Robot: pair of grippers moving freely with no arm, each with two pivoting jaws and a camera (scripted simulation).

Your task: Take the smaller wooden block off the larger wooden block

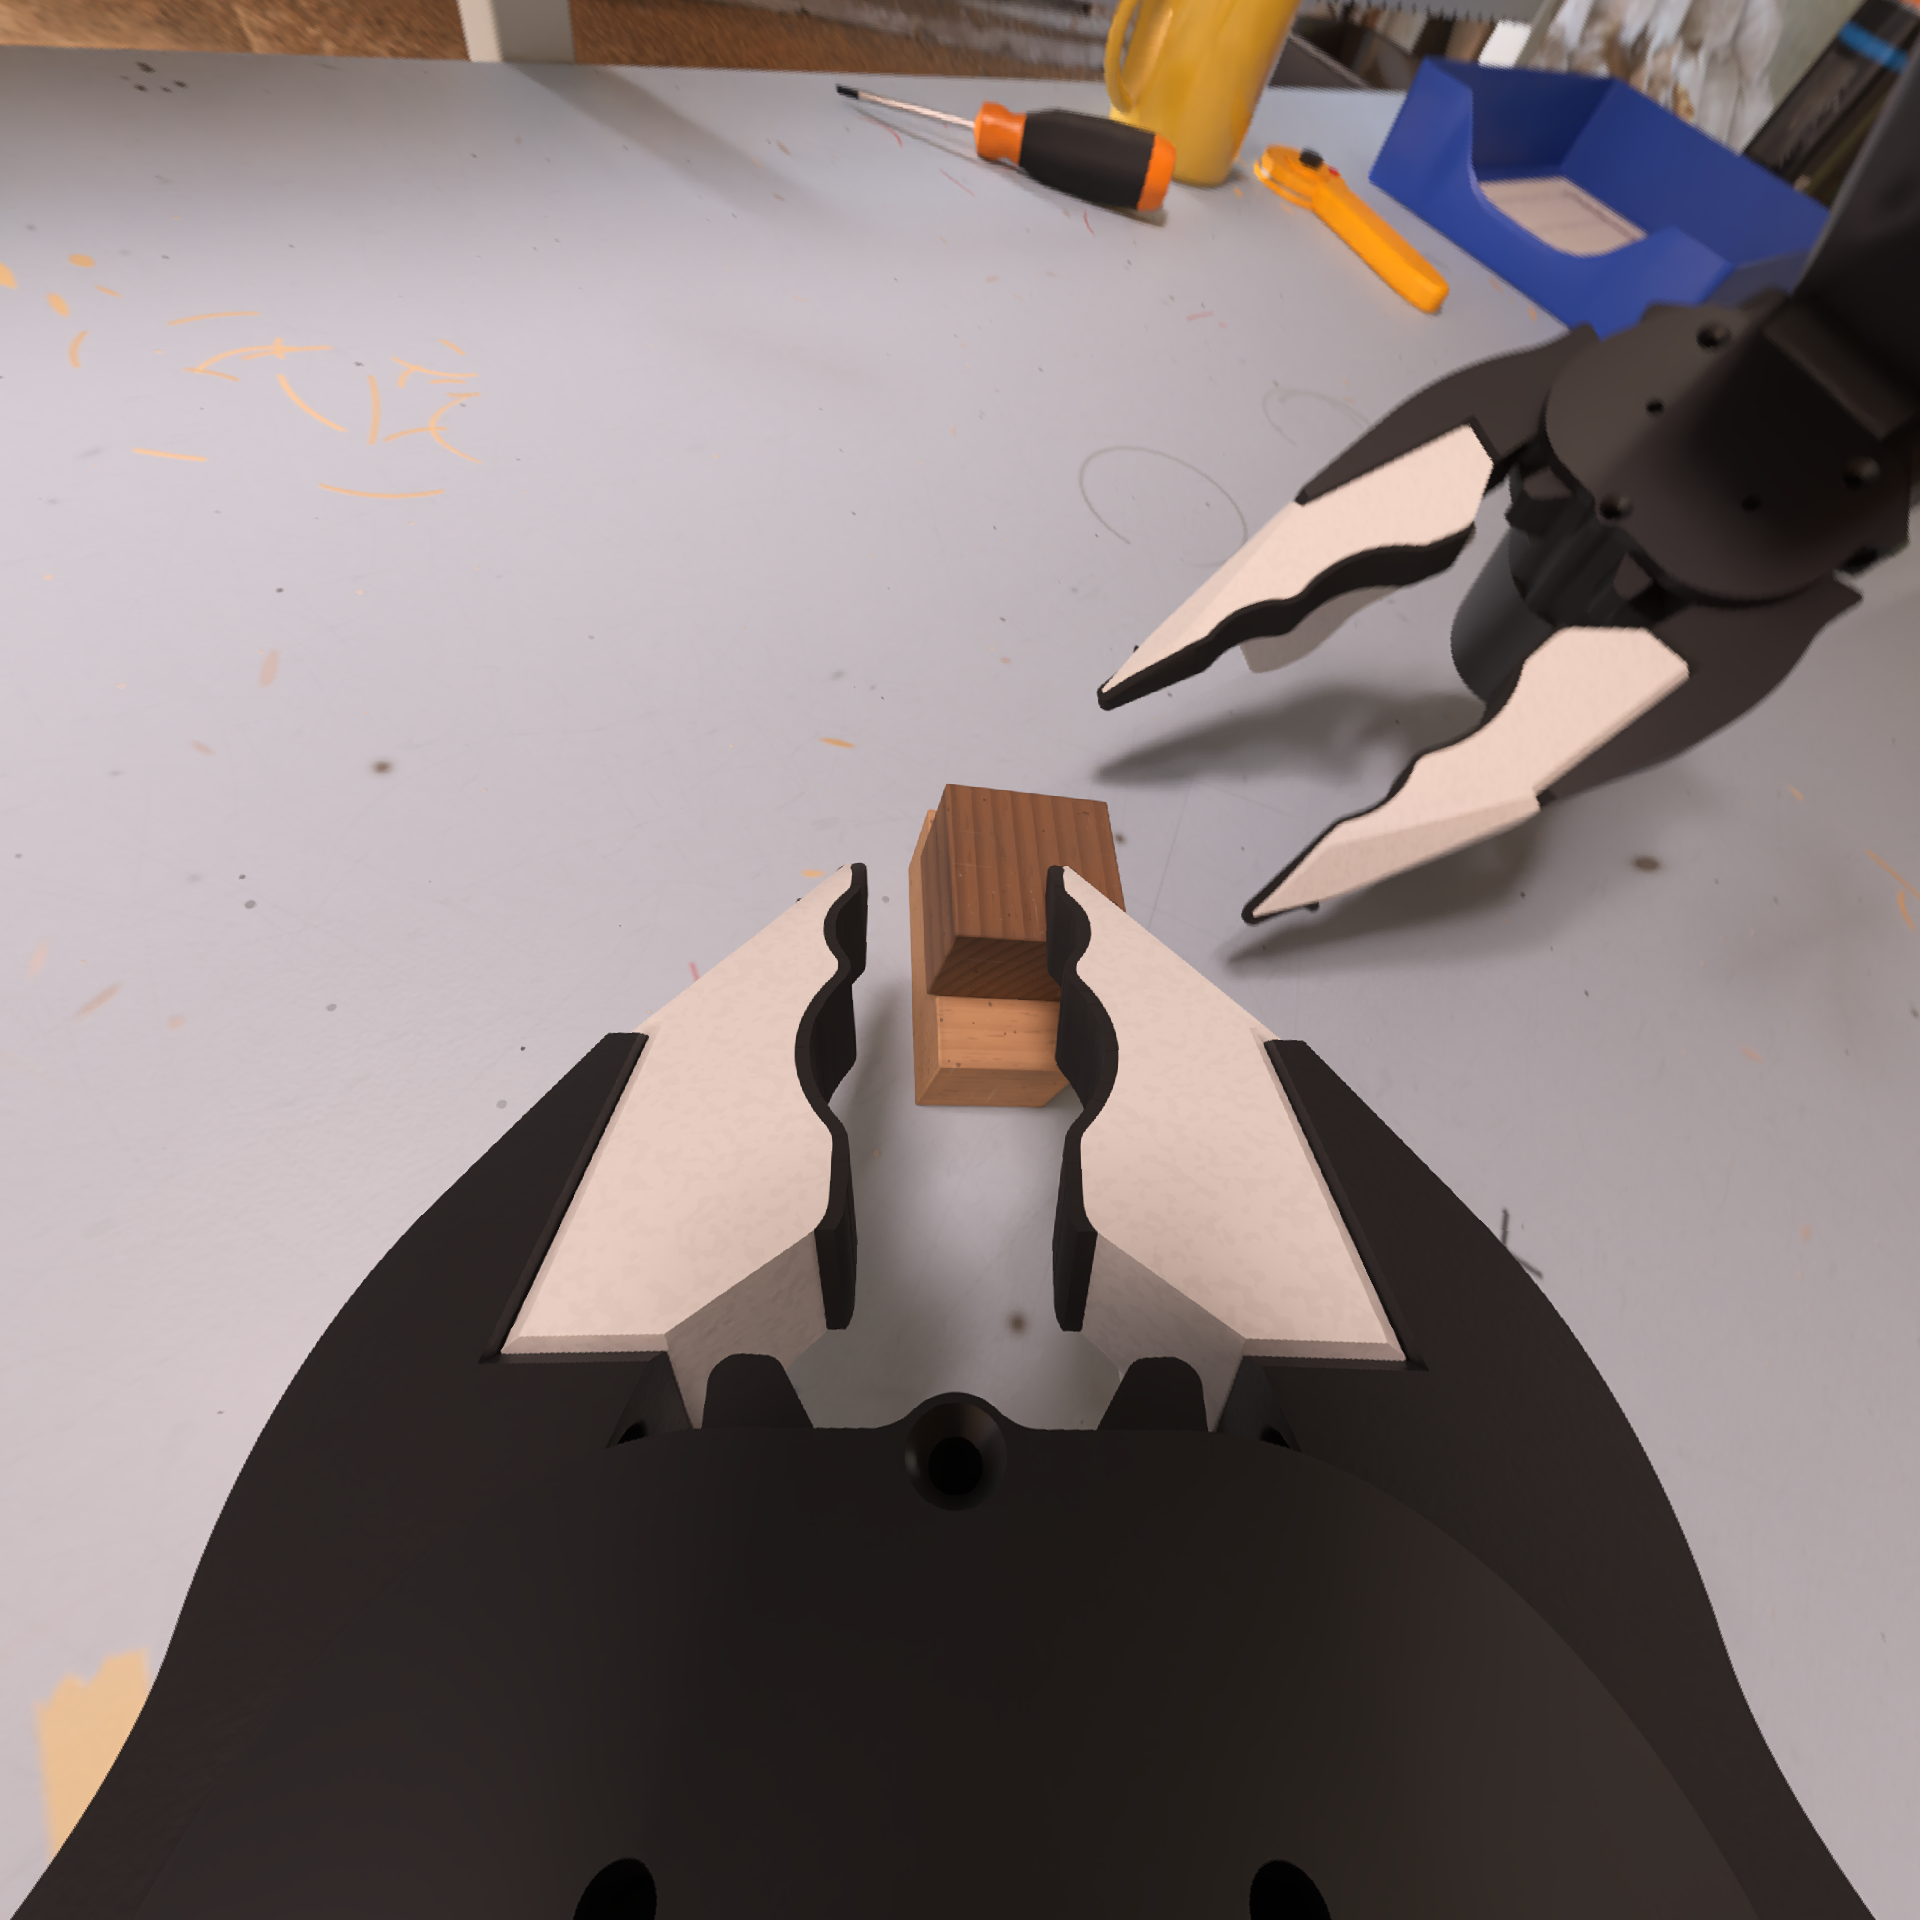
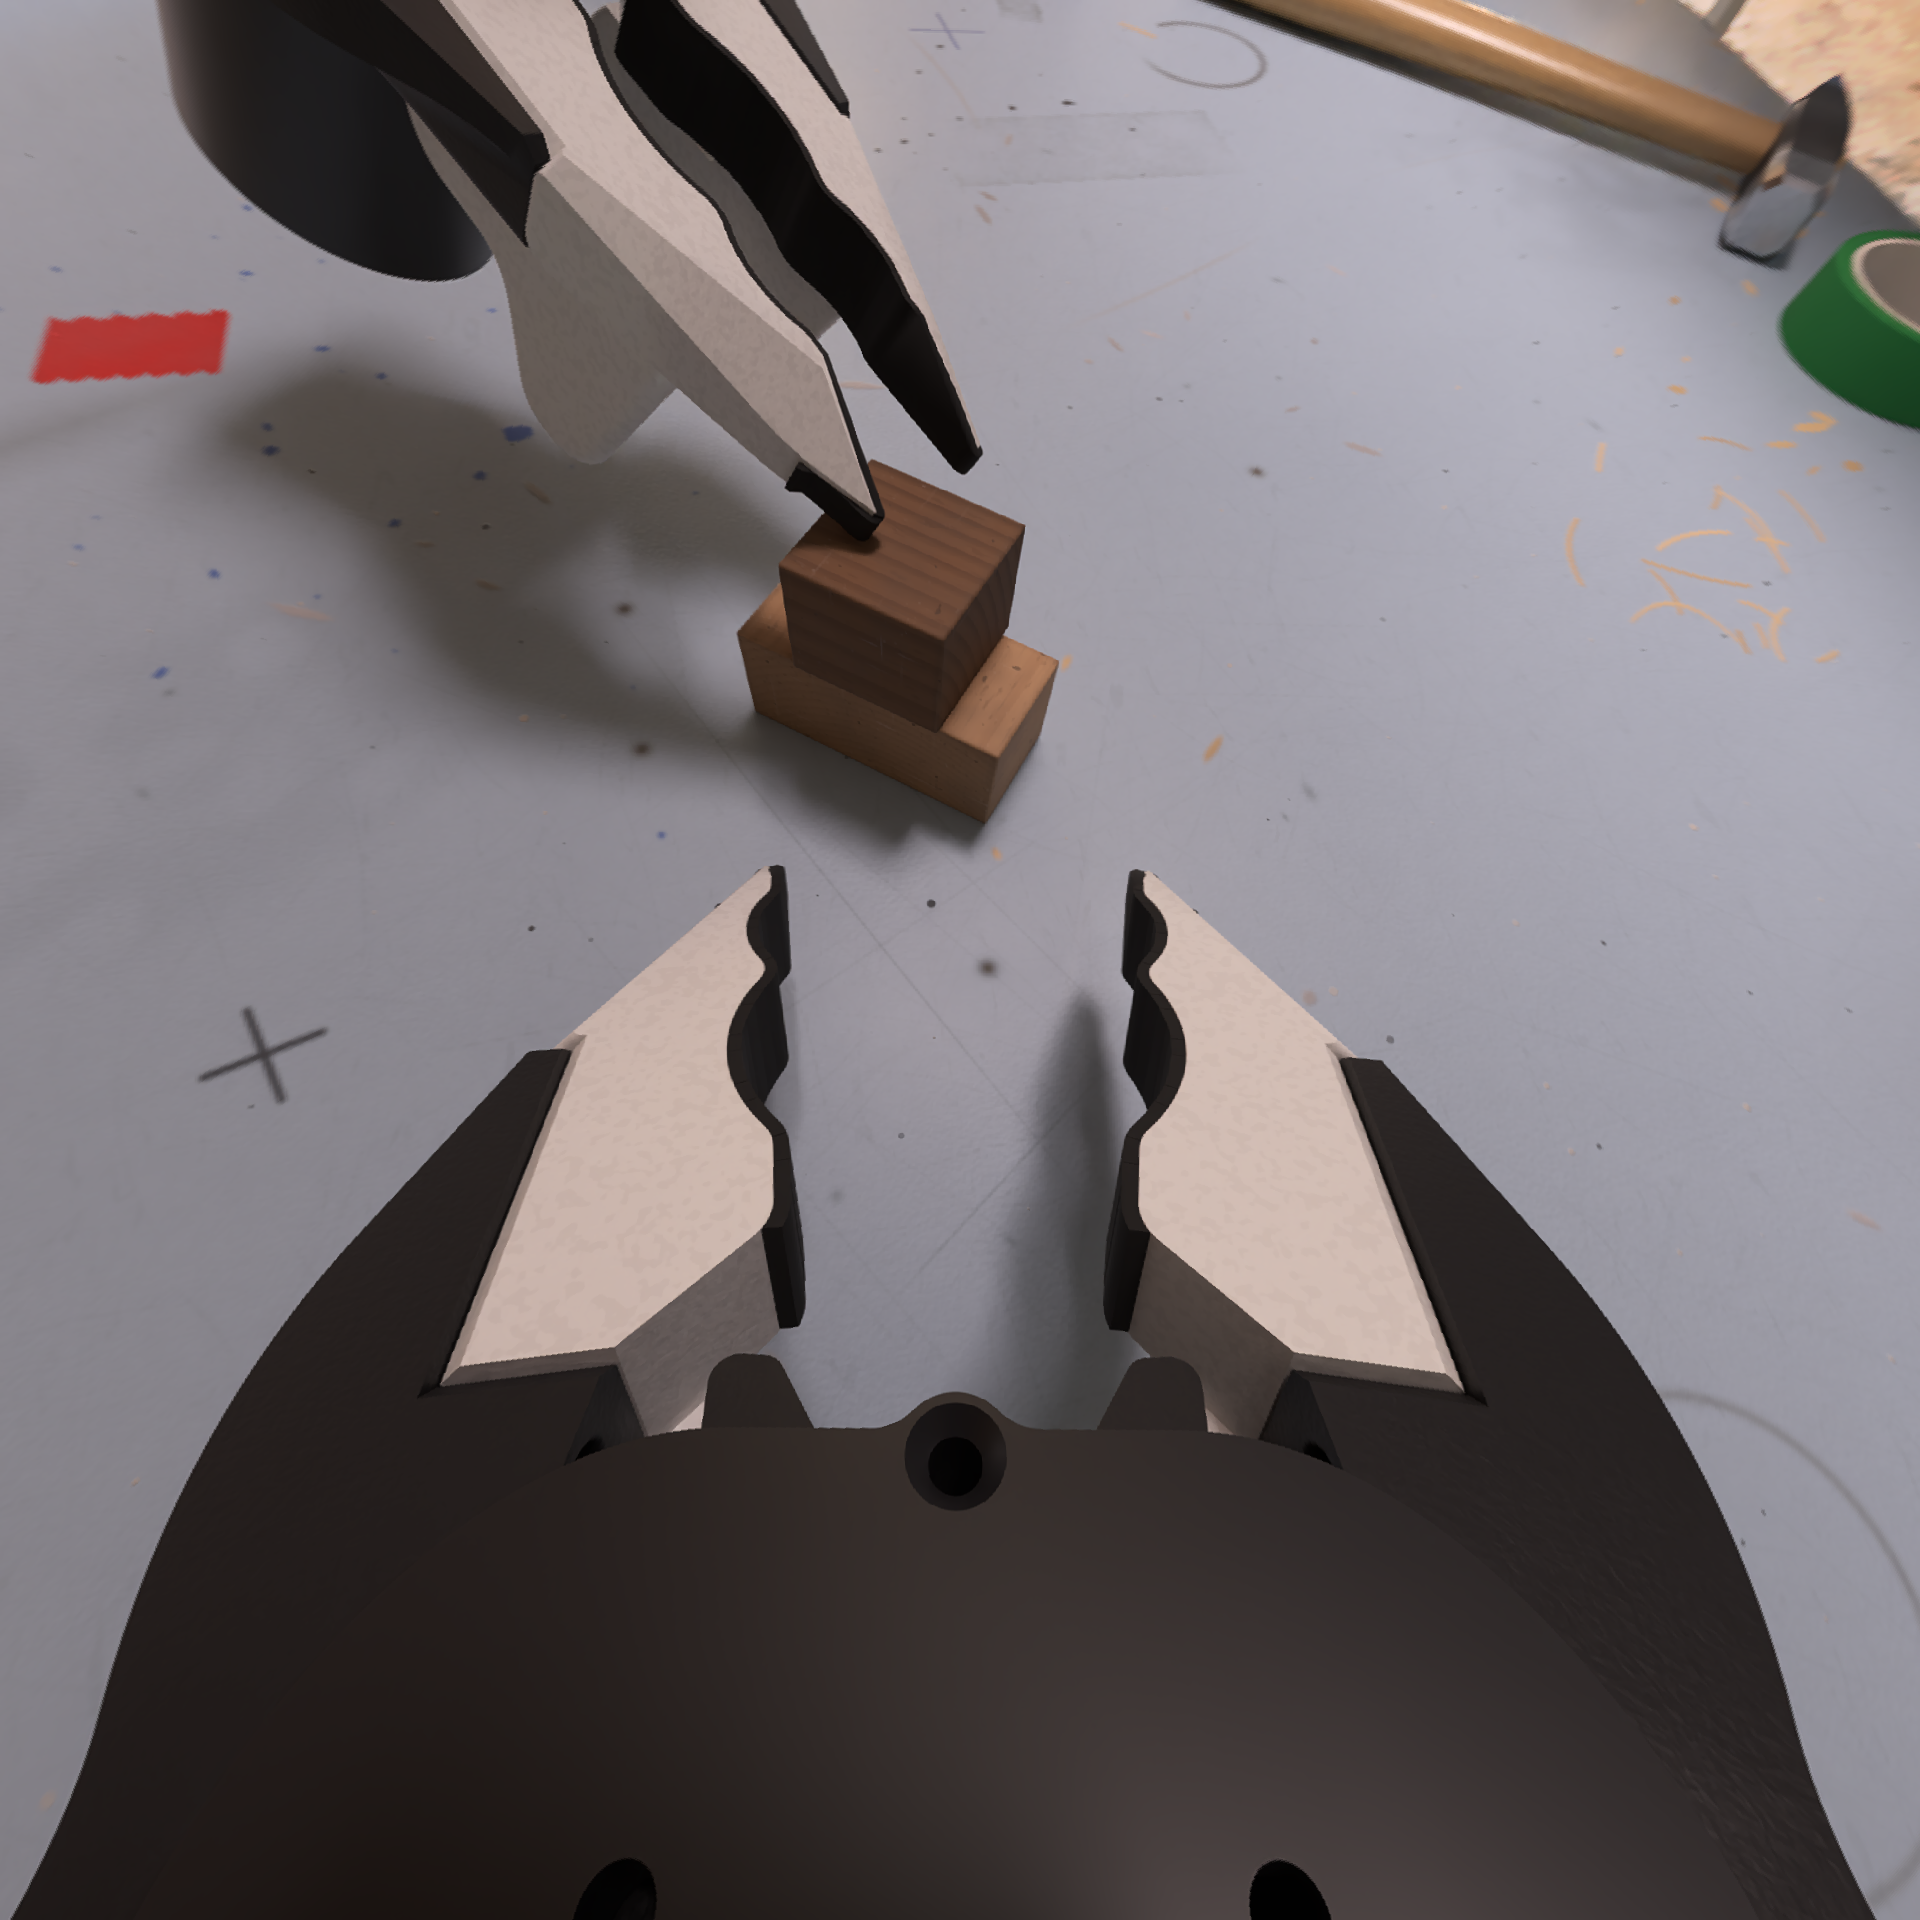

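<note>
A small dark wooden block (image 2: 904, 603) sits on a larger, lighter wooden block (image 2: 935, 748) on the grey table; both also show in the left wrist view, the small block (image 1: 1013, 883) on the larger block (image 1: 987, 1049). My left gripper (image 1: 956, 878) is partly open and empty, its tips just over the small block. In the right wrist view the left gripper (image 2: 914, 488) comes down from the upper left, one tip at the small block's top edge. My right gripper (image 2: 956, 878) is wide open and empty, a short way in front of the stack; it also shows in the left wrist view (image 1: 1179, 805).
A screwdriver (image 1: 1070, 156), a yellow mug (image 1: 1195, 83), a yellow utility knife (image 1: 1351, 229) and a blue bin (image 1: 1590, 208) lie at the far edge. A hammer (image 2: 1558, 94) and a green tape roll (image 2: 1860, 322) lie to the right.
</note>
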